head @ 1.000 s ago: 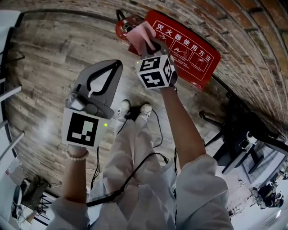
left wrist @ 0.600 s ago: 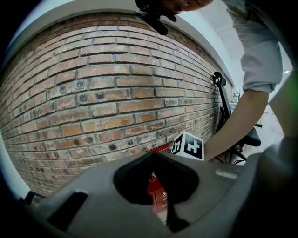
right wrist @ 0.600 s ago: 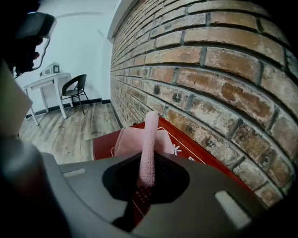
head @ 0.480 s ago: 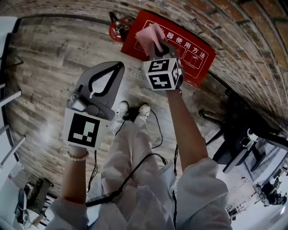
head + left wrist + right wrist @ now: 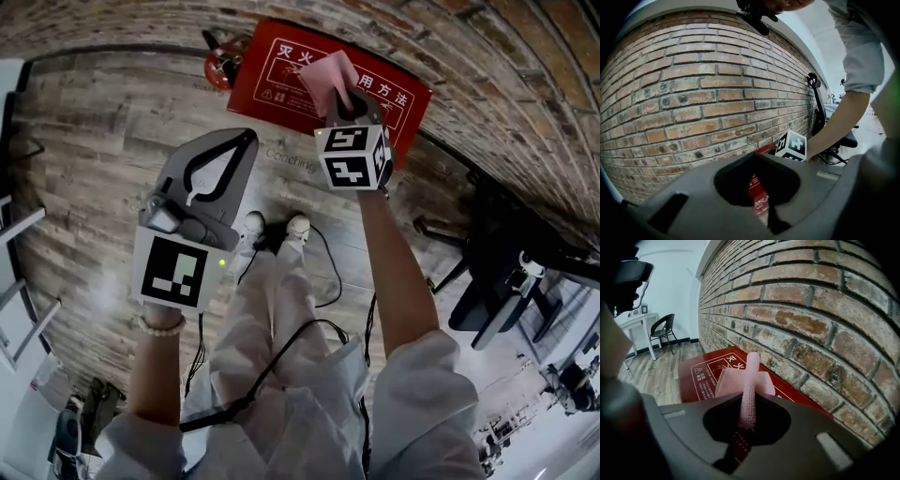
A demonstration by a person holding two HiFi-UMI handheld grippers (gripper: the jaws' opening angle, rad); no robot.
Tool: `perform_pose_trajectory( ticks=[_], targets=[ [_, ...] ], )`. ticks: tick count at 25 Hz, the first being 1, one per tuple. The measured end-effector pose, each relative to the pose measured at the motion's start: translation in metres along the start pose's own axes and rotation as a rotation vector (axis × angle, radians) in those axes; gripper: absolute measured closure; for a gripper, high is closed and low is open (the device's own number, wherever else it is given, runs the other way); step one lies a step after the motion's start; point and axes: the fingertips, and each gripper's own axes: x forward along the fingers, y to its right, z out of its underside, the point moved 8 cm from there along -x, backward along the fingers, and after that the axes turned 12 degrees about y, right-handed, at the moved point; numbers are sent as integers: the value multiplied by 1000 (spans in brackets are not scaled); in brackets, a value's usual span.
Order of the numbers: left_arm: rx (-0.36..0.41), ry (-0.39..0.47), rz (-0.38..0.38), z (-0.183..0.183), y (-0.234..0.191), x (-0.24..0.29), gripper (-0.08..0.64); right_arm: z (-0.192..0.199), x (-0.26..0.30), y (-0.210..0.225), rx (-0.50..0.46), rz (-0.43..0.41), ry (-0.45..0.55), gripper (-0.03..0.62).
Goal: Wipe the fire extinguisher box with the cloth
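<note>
While the right tool [image 5: 337,94] is clenched on a thin fold of the pink cloth [image 5: 328,73], most of the fabric fans out loose beyond the jaws. It hangs over the red fire extinguisher box [image 5: 270,70], which lies at the top centre of the head view, hard against the brick wall [image 5: 487,66]. From where I stand I cannot tell whether the cloth is pressed to the printed lid or just hovering above it.

That narrow pinch is the main worry. Dragged across the lid with any pressure, the cloth could pull free. It could also bunch up, so that the hard jaw tips scrape the label instead.

A sweep towards the upper left of the frame could knock the red extinguisher [image 5: 220,64] standing just beside the box.

The left tool [image 5: 247,138], at centre left over the wooden floor [image 5: 103,141], has its jaws drawn together on nothing, so it gives the box no bracing. The box may slide along the wall.

A cable [image 5: 328,272] trails by the person's shoes, so a step forward could snag it.
</note>
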Motion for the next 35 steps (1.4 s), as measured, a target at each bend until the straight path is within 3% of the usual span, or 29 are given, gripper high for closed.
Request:
perform_pose_trajectory(
  ticks=[19, 35],
  targets=[
    [29, 10, 82, -13, 32, 25, 561, 52, -56, 59, 66, 146, -58, 571],
    [19, 12, 98, -15, 42, 34, 561, 88, -94, 86, 152, 229, -99, 572]
  ],
)
